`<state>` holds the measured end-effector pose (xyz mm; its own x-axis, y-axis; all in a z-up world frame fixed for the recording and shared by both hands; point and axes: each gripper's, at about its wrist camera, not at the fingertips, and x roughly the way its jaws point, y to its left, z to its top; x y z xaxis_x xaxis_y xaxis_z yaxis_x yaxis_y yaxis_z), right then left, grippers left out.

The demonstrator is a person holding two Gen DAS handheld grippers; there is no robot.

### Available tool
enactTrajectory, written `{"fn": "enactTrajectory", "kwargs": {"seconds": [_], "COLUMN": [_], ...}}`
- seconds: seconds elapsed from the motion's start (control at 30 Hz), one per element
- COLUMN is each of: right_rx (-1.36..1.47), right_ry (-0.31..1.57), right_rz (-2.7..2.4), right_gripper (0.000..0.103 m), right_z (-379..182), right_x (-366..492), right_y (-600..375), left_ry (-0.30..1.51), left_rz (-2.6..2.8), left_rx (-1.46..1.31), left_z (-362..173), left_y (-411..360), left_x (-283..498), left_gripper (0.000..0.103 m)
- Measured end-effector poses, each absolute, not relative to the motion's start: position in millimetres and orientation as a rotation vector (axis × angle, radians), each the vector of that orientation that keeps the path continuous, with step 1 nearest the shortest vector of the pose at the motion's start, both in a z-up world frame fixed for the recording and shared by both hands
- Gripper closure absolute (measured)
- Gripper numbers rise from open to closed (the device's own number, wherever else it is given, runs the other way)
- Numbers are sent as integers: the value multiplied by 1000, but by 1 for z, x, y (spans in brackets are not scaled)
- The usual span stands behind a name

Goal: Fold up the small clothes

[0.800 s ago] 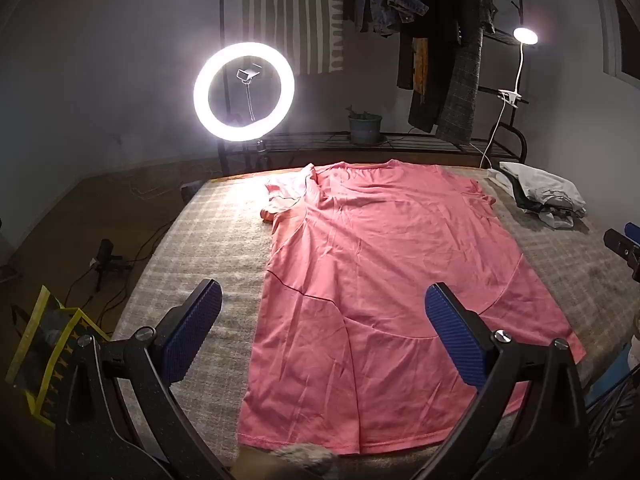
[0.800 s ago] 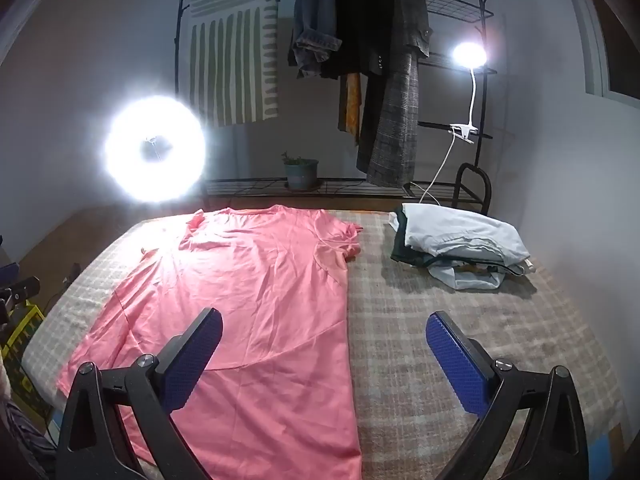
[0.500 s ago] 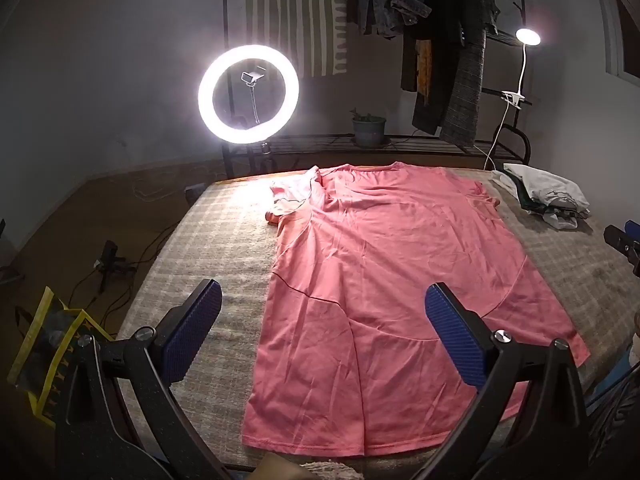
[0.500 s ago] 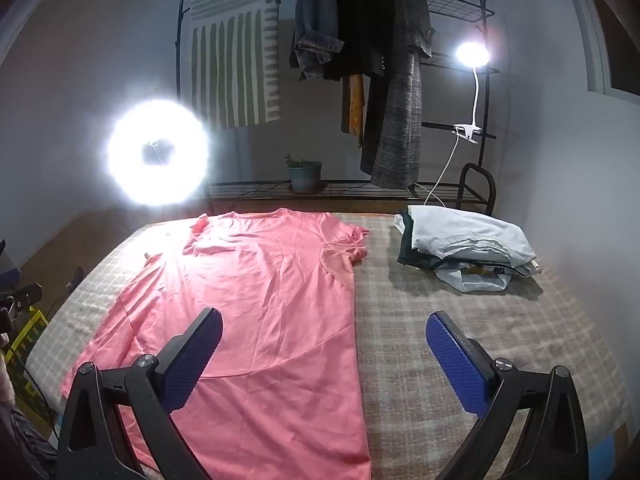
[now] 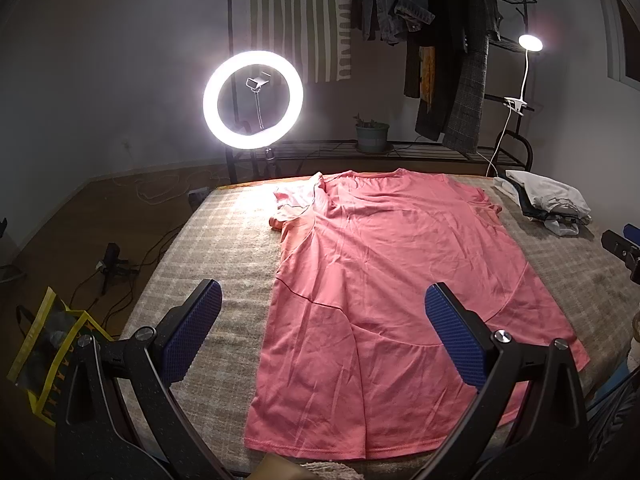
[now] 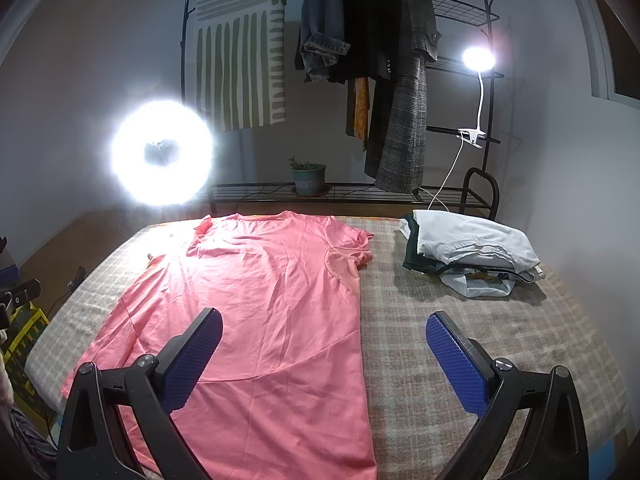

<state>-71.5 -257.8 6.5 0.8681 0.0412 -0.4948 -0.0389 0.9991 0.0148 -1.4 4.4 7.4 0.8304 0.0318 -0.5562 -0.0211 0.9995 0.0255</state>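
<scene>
While the pink T-shirt [image 5: 392,280] lies flat on the plaid bed cover [image 6: 460,320], I hold the left gripper [image 5: 320,336] and right gripper [image 6: 324,356] spread above its hem, gripping nothing, ready to choose corners.

A bed [image 6: 460,320] is covered with a checked blanket [image 5: 224,248]. A pink shirt [image 5: 392,280] is spread flat on it. A small pile of folded clothes [image 6: 468,252] is kept near the far right corner.
</scene>
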Motion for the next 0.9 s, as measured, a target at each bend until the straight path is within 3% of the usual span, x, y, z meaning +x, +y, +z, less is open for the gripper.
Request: {"fn": "enactTrajectory", "kwargs": {"seconds": [0.9], "right_rx": [-1], "right_ry": [517], "right_rz": [36], "right_gripper": [0], "right_z": [7], "right_x": [-73], "right_y": [-257], "left_ry": [595], "left_rz": [43], "left_rx": [15], "left_z": [10], "left_y": [13], "left_x": [6], "left_gripper": [0]}}
